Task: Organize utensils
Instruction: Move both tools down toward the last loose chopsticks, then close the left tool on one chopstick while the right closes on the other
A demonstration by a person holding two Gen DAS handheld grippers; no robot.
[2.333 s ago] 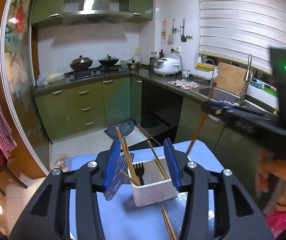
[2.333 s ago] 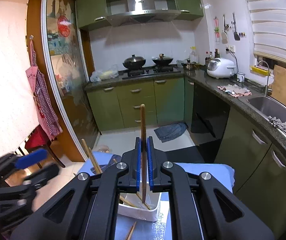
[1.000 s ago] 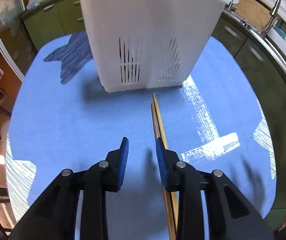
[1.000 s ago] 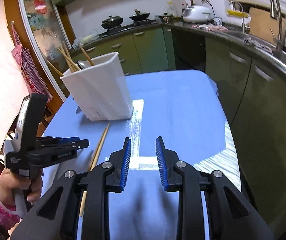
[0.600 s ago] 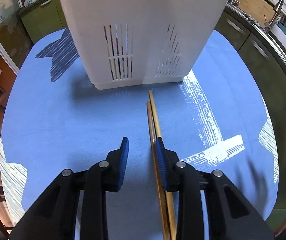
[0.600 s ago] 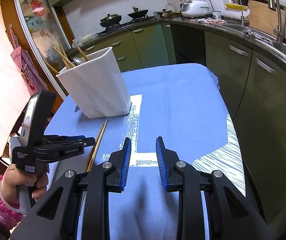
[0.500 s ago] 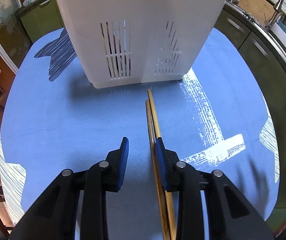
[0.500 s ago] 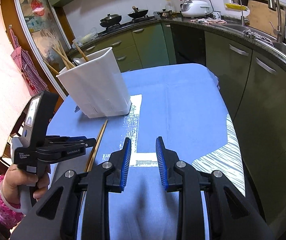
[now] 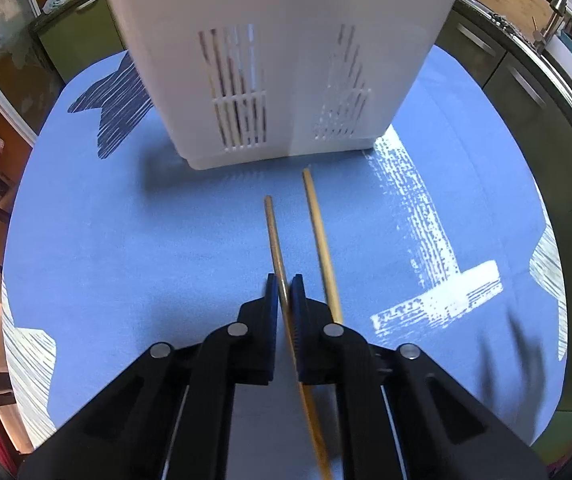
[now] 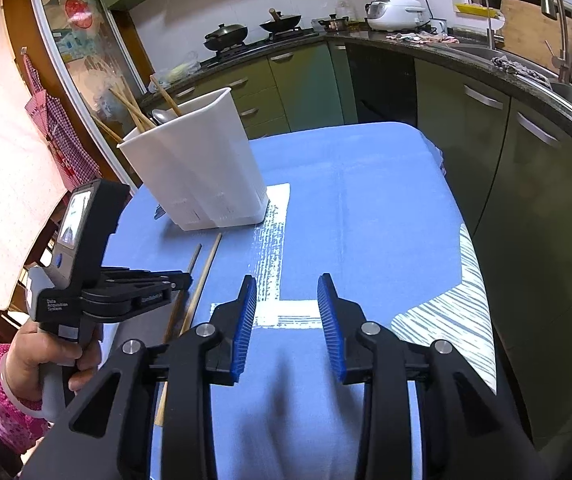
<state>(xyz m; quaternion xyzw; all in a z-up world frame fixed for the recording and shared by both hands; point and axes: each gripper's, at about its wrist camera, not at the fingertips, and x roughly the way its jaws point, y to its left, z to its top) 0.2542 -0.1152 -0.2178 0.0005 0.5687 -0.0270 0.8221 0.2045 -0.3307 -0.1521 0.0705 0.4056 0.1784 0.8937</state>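
A white slotted utensil holder (image 9: 281,60) stands on the blue tablecloth (image 9: 125,248); in the right wrist view the holder (image 10: 201,168) holds several chopsticks and a spoon. My left gripper (image 9: 284,290) is shut on one wooden chopstick (image 9: 274,240), its tip pointing toward the holder. A second chopstick (image 9: 320,236) lies on the cloth just right of it. In the right wrist view the left gripper (image 10: 183,280) sits over both chopsticks (image 10: 201,272). My right gripper (image 10: 288,300) is open and empty above the cloth.
The blue cloth (image 10: 366,200) has white printed patches (image 10: 273,232). Green kitchen cabinets (image 10: 526,152) and a dark counter with a sink run along the right. A stove with pots (image 10: 253,28) is at the back. A red checked apron (image 10: 53,120) hangs left.
My left gripper has closed on the left chopstick, and that chopstick has shifted away from the other one. The right gripper has stayed open and nearly still.
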